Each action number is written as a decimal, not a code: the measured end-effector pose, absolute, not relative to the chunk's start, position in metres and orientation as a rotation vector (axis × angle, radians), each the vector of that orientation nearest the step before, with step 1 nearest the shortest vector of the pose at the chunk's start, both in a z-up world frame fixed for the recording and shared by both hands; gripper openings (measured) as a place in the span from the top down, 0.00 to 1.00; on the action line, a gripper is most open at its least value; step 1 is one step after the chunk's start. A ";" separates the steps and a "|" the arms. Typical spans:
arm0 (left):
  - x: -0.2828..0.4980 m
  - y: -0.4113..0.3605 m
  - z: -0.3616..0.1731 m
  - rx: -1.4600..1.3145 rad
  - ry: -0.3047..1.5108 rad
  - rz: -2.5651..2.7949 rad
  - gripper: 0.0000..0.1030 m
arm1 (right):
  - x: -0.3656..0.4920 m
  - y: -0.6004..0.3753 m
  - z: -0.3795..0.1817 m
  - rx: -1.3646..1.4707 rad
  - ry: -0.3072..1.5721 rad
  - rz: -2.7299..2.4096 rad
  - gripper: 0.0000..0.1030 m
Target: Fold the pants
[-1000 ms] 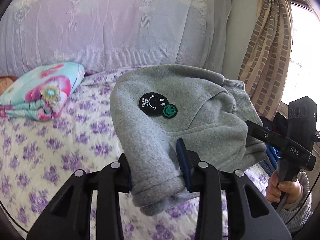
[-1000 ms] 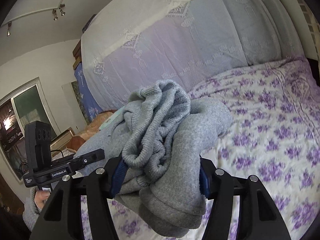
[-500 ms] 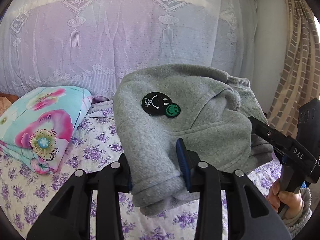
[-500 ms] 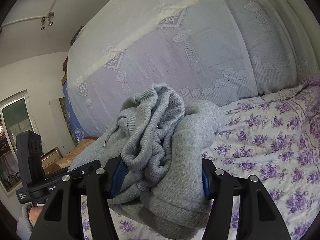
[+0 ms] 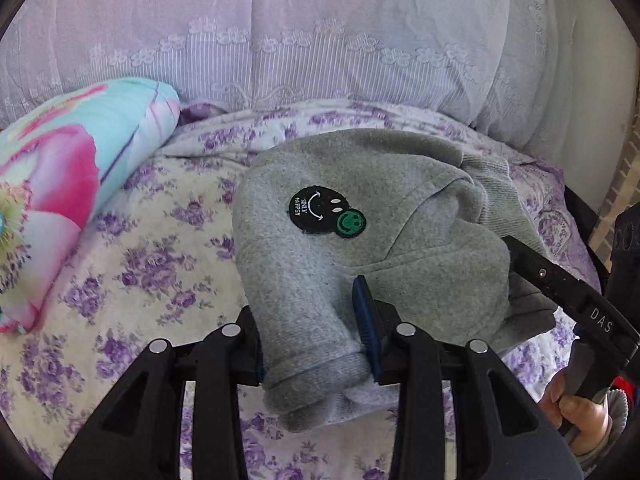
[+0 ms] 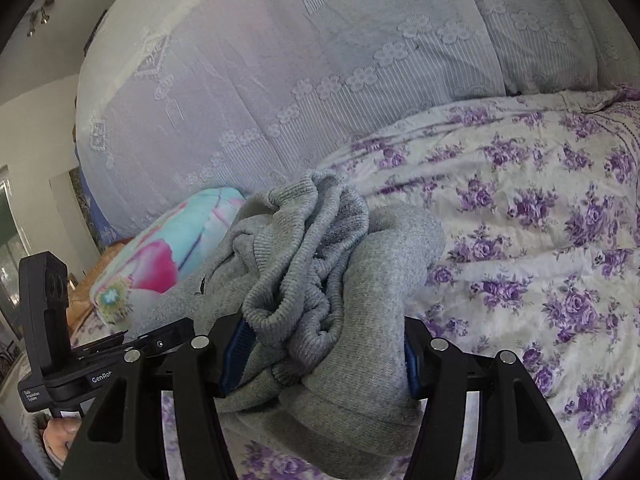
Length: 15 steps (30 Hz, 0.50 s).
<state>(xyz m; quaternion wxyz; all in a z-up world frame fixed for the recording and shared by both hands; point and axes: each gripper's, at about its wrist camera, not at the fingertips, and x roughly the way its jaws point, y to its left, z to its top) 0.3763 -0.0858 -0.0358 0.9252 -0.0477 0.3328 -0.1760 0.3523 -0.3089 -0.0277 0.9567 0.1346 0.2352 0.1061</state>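
Observation:
The grey fleece pants (image 5: 384, 248) are folded into a thick bundle with a black-and-green smiley patch (image 5: 326, 214) on top. My left gripper (image 5: 316, 340) is shut on one end of the bundle, its blue pads pressing the fabric from both sides. In the right wrist view the pants (image 6: 332, 292) show their ribbed waistband bunched on top, and my right gripper (image 6: 320, 356) is shut on that end. The bundle hangs between the two grippers, low above the flowered bed sheet (image 5: 132, 280). The other gripper and the hand holding it show at each view's edge.
A folded turquoise and pink floral quilt (image 5: 60, 184) lies on the bed to the left. A tall headboard draped in pale lace cloth (image 5: 300, 40) stands right behind. The purple-flowered sheet (image 6: 540, 216) stretches away to the right. A curtain strip shows at the far right.
Both grippers have carried the pants forward and down toward the head of the bed. The headboard and floral quilt have grown much nearer. The grip on the bundle is unchanged.

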 end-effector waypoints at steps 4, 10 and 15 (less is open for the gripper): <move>0.385 -0.097 -0.070 -0.053 0.761 -0.337 0.66 | 0.373 -0.303 -0.057 0.176 0.584 0.144 0.34; 0.380 -0.094 -0.071 -0.034 0.747 -0.337 0.56 | 0.369 -0.304 -0.058 0.105 0.569 0.028 0.09; 0.366 -0.075 -0.045 -0.070 0.624 -0.236 0.44 | 0.342 -0.315 -0.030 0.116 0.395 -0.039 0.08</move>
